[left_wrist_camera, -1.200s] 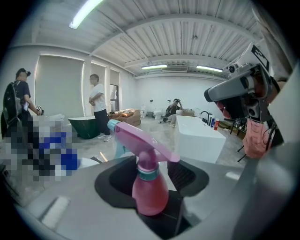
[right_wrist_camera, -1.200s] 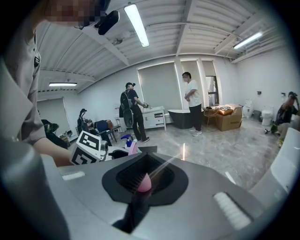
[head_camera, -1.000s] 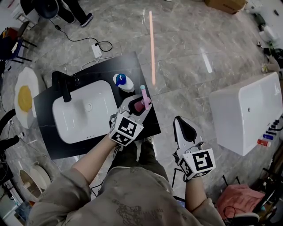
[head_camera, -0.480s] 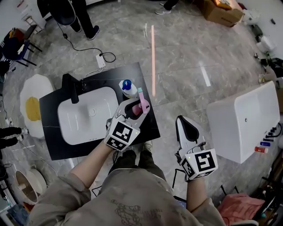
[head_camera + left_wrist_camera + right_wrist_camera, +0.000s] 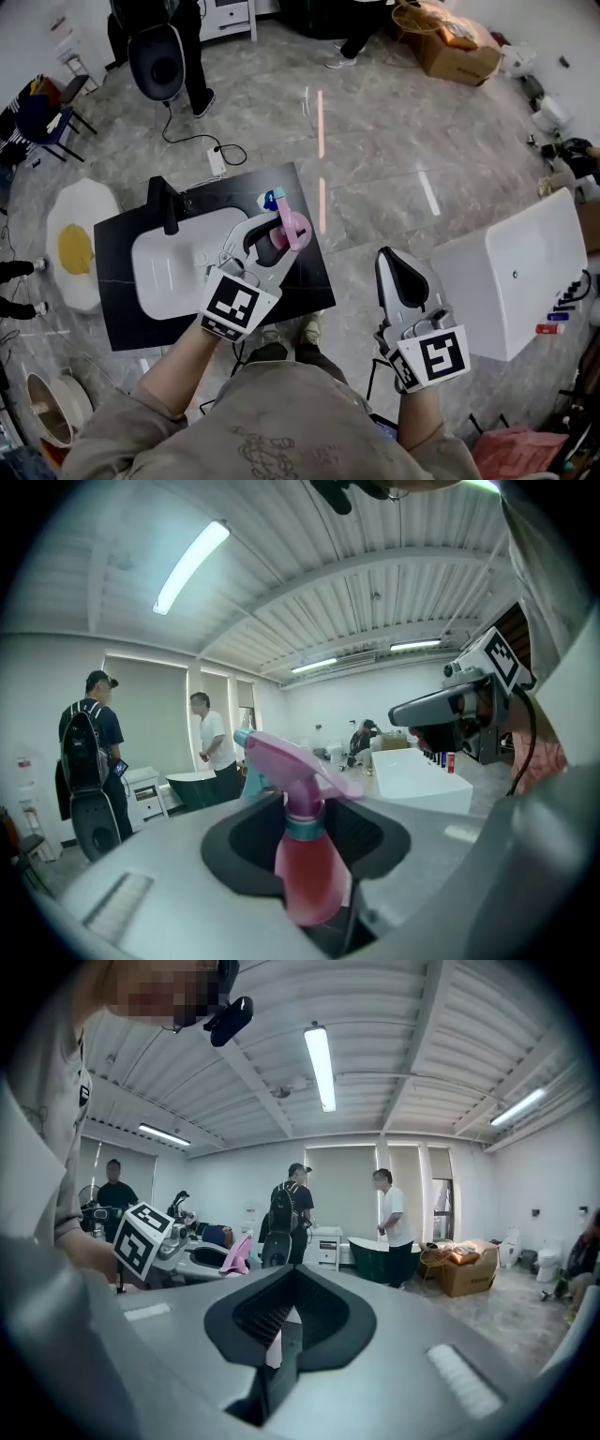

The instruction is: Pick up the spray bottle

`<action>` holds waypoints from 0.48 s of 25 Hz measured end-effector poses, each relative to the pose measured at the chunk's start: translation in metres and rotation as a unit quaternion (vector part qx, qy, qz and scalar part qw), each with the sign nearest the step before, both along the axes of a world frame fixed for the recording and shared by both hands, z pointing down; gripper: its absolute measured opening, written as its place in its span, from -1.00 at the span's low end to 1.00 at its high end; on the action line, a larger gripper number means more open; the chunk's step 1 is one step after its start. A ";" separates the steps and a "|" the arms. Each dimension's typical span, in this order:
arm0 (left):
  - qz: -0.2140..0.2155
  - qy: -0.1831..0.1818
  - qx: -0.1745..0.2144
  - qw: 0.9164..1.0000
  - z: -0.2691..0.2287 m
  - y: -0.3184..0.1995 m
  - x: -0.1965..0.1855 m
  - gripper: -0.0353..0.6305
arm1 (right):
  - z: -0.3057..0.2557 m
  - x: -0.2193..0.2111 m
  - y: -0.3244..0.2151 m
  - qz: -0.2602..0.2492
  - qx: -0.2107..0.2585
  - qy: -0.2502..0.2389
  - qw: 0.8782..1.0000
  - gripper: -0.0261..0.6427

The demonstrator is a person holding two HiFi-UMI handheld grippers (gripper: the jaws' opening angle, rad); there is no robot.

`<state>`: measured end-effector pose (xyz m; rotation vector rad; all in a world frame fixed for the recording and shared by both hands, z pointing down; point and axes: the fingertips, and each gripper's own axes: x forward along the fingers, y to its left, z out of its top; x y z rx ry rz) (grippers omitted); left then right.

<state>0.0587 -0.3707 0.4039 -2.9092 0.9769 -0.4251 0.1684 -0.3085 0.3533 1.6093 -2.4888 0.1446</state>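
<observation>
Gripping the spray bottle [image 5: 296, 228] is your left hand-held gripper [image 5: 273, 235]; your right hand-held gripper [image 5: 397, 265], at 4 o'clock, is closed.

A black counter [image 5: 112, 281] on the marble floor [image 5: 375, 122] carries a white basin [image 5: 173, 267], black faucet [image 5: 167, 204] and blue-capped bottle [image 5: 271, 199].

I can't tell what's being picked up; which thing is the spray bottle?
Find the black counter with the white sink. Over its right end the left gripper is shut on the spray bottle: the only pink thing there, with a teal collar under its trigger head.
</observation>
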 end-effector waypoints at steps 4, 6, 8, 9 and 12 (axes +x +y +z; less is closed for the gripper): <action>-0.003 0.014 0.029 0.999 -0.037 0.010 -0.009 -0.47 | -0.023 -0.008 0.011 -0.014 0.024 0.016 0.999 -0.83; -0.002 0.018 0.044 0.999 -0.052 0.017 -0.014 -0.47 | -0.032 -0.011 0.017 -0.020 0.035 0.019 0.999 -0.83; -0.002 0.020 0.054 0.998 -0.063 0.023 -0.019 -0.47 | -0.038 -0.015 0.023 -0.027 0.041 0.020 0.999 -0.83; 0.001 0.019 0.062 0.998 -0.069 0.026 -0.022 -0.47 | -0.041 -0.018 0.026 -0.030 0.043 0.020 0.998 -0.83; 0.004 0.018 0.071 0.997 -0.074 0.036 -0.030 -0.48 | -0.047 -0.026 0.033 -0.040 0.053 0.019 0.998 -0.83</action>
